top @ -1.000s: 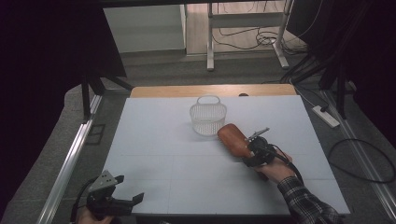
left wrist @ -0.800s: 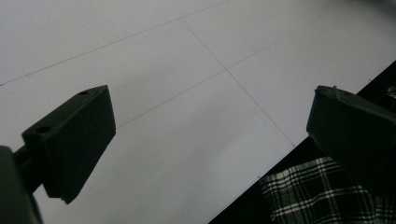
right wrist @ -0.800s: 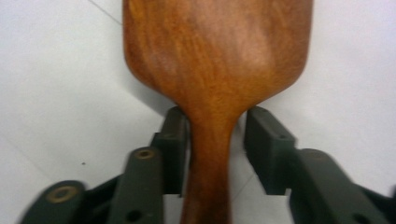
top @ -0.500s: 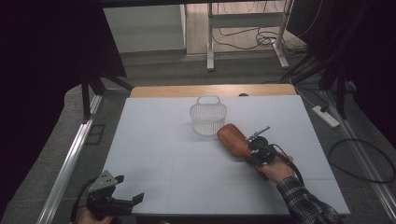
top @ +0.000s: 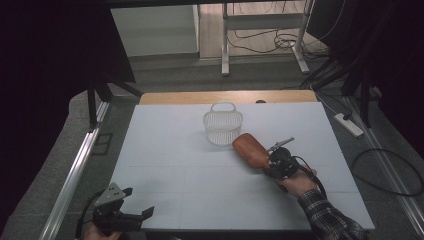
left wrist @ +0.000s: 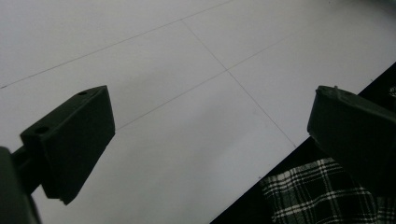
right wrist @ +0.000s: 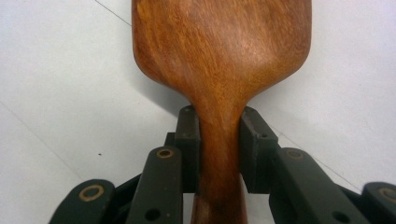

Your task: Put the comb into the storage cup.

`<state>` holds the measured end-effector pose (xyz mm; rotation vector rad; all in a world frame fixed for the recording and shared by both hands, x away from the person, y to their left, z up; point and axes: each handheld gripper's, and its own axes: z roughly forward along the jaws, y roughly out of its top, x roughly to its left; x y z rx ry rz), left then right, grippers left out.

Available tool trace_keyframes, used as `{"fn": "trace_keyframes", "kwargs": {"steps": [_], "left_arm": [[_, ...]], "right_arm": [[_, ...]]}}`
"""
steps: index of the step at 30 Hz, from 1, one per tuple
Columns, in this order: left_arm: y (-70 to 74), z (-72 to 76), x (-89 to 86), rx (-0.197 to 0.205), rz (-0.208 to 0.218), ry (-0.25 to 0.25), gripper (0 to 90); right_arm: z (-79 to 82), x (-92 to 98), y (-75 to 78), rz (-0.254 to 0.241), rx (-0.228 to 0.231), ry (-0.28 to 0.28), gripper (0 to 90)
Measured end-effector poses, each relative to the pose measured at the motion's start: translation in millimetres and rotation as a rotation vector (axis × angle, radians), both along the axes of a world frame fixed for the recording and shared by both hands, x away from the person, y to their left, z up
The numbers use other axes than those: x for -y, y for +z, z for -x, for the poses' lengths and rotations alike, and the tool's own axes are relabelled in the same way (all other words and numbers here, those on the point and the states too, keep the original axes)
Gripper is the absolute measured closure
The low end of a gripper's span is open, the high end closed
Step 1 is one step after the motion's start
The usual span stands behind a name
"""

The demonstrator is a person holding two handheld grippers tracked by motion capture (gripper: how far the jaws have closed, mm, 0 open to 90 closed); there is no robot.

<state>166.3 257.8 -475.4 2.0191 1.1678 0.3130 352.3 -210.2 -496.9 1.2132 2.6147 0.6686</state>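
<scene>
**Wooden brush clamped by the handle, basket just beyond it**

Nearest the person, at the table's front left corner, the left gripper (top: 131,216) sits low with a grey three-cornered plate on top. In the left gripper view its two black wedge-shaped jaws stand wide apart with nothing between them, over bare white table (left wrist: 187,93) crossed by thin seam lines. A patch of black-and-white plaid cloth (left wrist: 308,196) shows below the table edge in that view.

Farther in, on the right half of the table, a hand in a plaid sleeve (top: 325,215) holds the right gripper (top: 272,164). Earlier frames are given, and its jaws have just been closing; the right gripper view shows both flat black pads pressed against the narrow neck of one wooden paddle brush (right wrist: 224,60), one pad on each side. The wood is reddish-brown, smooth and glossy with fine grain, widening from the slim handle into a broad rounded head. In the high view the brush (top: 251,149) lies on the table, its head pointing up and left, away from the hand.

Just beyond the brush head stands one small white basket (top: 223,127), round, of open mesh, with a thin loop handle upright at its far rim. It is just beside the brush head; whether they touch I cannot tell. Nothing stands between them.

The table top is one pale matt sheet with a wooden strip (top: 200,97) along its far edge. Beyond it, cables (top: 270,40) lie on the floor.
</scene>
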Motion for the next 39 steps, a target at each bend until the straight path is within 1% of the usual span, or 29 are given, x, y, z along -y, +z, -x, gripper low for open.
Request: {"fn": "trace_keyframes", "kwargs": {"steps": [1,3,4,5,9,12,13,14,15,18,20,22,28,31,34,35,36,37,39], "left_arm": [[0.0,0.0,0.0,0.001,0.001,0.0,1.6],[0.1,0.0,0.1,0.002,0.002,-0.002,1.4],[0.2,0.0,0.2,0.003,0.001,-0.003,1.0],[0.3,0.1,0.5,0.005,-0.001,-0.002,1.0],[0.7,-0.3,3.2,0.007,-0.023,-0.015,0.5],[0.8,-1.3,4.9,-0.003,-0.035,-0.023,0.6],[0.7,-2.0,4.9,-0.006,-0.026,-0.026,0.7],[0.8,-3.5,4.4,-0.01,-0.008,-0.027,0.8],[0.8,-3.5,4.4,-0.01,-0.008,-0.027,0.8],[1.2,-7.0,5.0,0.01,0.018,-0.03,0.5],[1.1,-8.2,5.5,0.014,0.018,-0.031,0.4],[0.9,-10.9,7.8,0.021,0.032,-0.034,0.0],[2.8,-18.7,12.1,0.009,0.081,-0.056,0.0],[2.5,-24.5,14.2,0.008,0.094,-0.069,0.1],[2.6,-28.0,15.4,0.012,0.091,-0.078,0.3],[2.8,-31.6,17.7,0.024,0.082,-0.089,0.3],[2.8,-33.0,18.7,0.023,0.081,-0.089,0.3],[3.0,-34.9,20.1,0.018,0.085,-0.094,0.2],[3.2,-38.7,23.0,0.02,0.091,-0.102,0.1]], "right_arm": [[1.8,1.0,0.7,-0.005,0.008,0.003,72.1],[2.8,1.5,1.3,-0.008,0.011,0.001,72.1],[4.4,2.9,2.6,-0.021,0.018,-0.002,72.1],[4.4,2.9,2.6,-0.021,0.018,-0.002,72.1],[8.2,5.5,6.7,-0.036,0.033,0.0,72.1],[11.4,6.6,9.5,-0.048,0.036,0.006,72.0],[12.2,6.8,10.1,-0.05,0.04,0.008,72.0],[14.0,7.5,12.2,-0.058,0.045,0.011,72.0],[14.0,7.5,12.2,-0.058,0.045,0.011,72.0],[16.3,9.6,16.5,-0.08,0.058,0.01,72.0],[17.1,10.2,17.6,-0.085,0.063,0.01,72.1],[18.4,11.9,20.4,-0.097,0.072,0.013,72.0],[23.7,14.2,28.5,-0.12,0.1,0.023,72.0],[26.0,14.1,32.1,-0.129,0.11,0.033,72.0],[28.2,14.0,34.1,-0.137,0.115,0.032,72.0],[28.9,14.1,34.8,-0.139,0.116,0.031,72.0],[29.3,14.4,35.4,-0.138,0.116,0.032,72.0],[29.6,14.7,35.8,-0.138,0.118,0.033,72.0],[30.2,15.2,36.4,-0.139,0.126,0.032,72.0]]}}
